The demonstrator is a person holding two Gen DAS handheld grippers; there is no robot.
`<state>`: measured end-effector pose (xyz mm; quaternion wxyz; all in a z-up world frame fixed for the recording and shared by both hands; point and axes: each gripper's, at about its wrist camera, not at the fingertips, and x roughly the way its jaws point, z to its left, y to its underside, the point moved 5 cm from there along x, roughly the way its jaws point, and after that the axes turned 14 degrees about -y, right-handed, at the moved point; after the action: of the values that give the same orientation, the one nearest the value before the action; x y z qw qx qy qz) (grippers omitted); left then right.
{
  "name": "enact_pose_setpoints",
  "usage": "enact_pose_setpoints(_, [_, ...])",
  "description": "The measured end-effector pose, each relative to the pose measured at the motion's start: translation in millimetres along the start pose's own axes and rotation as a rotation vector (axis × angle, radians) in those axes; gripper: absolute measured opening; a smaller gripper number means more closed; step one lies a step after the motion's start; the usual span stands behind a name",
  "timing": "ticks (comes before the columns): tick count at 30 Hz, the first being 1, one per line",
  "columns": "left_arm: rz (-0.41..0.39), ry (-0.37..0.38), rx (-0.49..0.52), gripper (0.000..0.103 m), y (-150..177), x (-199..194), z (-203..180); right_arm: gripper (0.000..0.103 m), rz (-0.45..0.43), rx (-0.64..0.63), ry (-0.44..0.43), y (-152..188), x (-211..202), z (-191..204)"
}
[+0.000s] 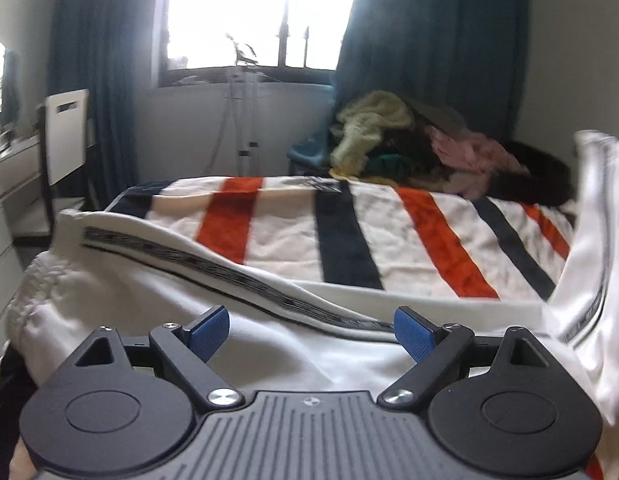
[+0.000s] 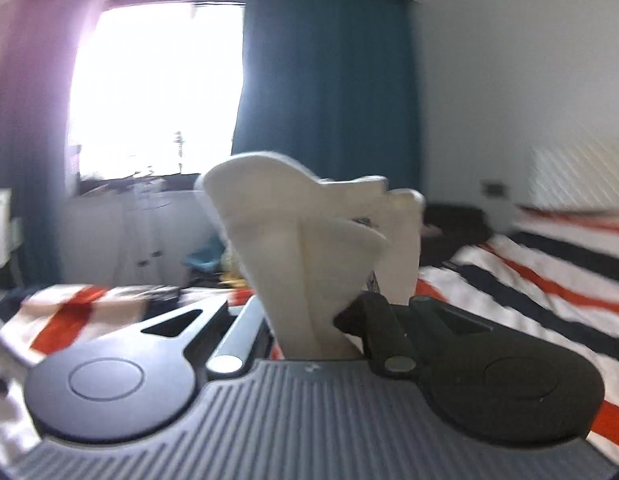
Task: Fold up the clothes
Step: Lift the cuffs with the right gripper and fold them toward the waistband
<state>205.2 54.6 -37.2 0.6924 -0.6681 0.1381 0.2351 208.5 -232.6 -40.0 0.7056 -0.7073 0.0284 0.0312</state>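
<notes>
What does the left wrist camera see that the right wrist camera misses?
Only the left wrist view shows the open left tongs over the spread white garment, its dark side stripe, a pile of clothes at the bed's far end, and a white chair. Only the right wrist view shows the right tongs shut on bunched white fabric, plus a wall socket. Both share the striped blanket, window and teal curtains.

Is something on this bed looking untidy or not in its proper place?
Yes. An unfolded pile of clothes is heaped at the far end of the bed, beyond the striped blanket. The white garment lies crumpled near the open left gripper; the right gripper pinches a bunched part.
</notes>
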Motion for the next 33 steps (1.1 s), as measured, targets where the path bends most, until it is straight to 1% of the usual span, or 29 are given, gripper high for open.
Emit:
enact_pose_setpoints(3, [0.005, -0.026, -0.083, 0.092, -2.2, -0.5, 26.0, 0.01, 0.063, -0.095, -0.113, 40.3, 25.1, 66.9])
enact_pose_setpoints(6, [0.031, -0.019, -0.151, 0.092, 0.7, 2.5, 49.2, 0.01, 0.201, -0.137, -0.205, 99.3, 45.6, 115.4])
enact_pose_setpoints(7, [0.042, -0.017, -0.17, 0.092, 1.5, 4.9, 54.4, 0.01, 0.25, -0.146, -0.222, 117.9, 52.4, 127.0])
enact_pose_setpoints(8, [0.053, -0.016, -0.19, 0.092, 2.3, 7.4, 59.4, 0.01, 0.272, -0.164, -0.221, 128.8, 55.3, 135.8])
enact_pose_setpoints(9, [0.06, -0.011, -0.205, 0.092, 3.4, 9.8, 62.7, 0.01, 0.275, -0.19, -0.212, 134.9, 54.9, 144.8])
enact_pose_setpoints(12, [0.08, 0.014, -0.23, 0.092, 2.4, 20.0, 63.7, 0.01, 0.222, -0.199, -0.235, 124.9, 48.2, 146.5])
enact_pose_setpoints(15, [0.082, 0.047, -0.225, 0.092, 0.6, 25.4, 56.6, 0.01, 0.173, -0.208, -0.279, 110.6, 45.2, 152.7])
enact_pose_setpoints(16, [0.079, 0.051, -0.218, 0.092, 0.6, 26.3, 54.2, 0.01, 0.174, -0.21, -0.302, 109.8, 39.2, 161.4])
enact_pose_setpoints(18, [0.09, 0.044, -0.186, 0.092, 3.6, 31.8, 48.0, 0.011, 0.22, -0.193, -0.342, 113.8, 37.5, 168.9])
enact_pose_setpoints(20, [0.115, 0.035, -0.167, 0.092, 8.7, 36.6, 42.9, 0.014, 0.27, -0.167, -0.367, 120.6, 27.3, 171.6])
enact_pose_setpoints(22, [0.132, 0.045, -0.164, 0.092, 11.8, 39.1, 39.3, 0.022, 0.304, -0.104, -0.413, 120.8, 20.3, 166.0])
enact_pose_setpoints(23, [0.139, 0.056, -0.164, 0.092, 13.0, 39.3, 37.0, 0.035, 0.325, -0.06, -0.447, 118.1, 17.5, 161.3])
enact_pose_setpoints(24, [0.142, 0.068, -0.161, 0.092, 13.7, 39.2, 34.5, 0.054, 0.345, -0.02, -0.478, 114.7, 15.0, 157.7])
enact_pose_setpoints(26, [0.154, 0.081, -0.157, 0.092, 16.3, 39.7, 28.9, 0.073, 0.387, 0.048, -0.533, 107.7, 7.4, 151.7])
enact_pose_setpoints(28, [0.173, 0.093, -0.156, 0.092, 19.9, 40.7, 23.5, 0.073, 0.424, 0.097, -0.583, 102.3, -11.1, 144.2])
enact_pose_setpoints(30, [0.197, 0.109, -0.153, 0.092, 24.9, 41.5, 17.5, 0.073, 0.435, 0.124, -0.619, 94.9, -36.7, 132.5])
enact_pose_setpoints(33, [0.199, 0.12, -0.116, 0.092, 30.4, 38.5, 6.7, 0.073, 0.442, 0.088, -0.591, 83.0, -64.9, 111.6])
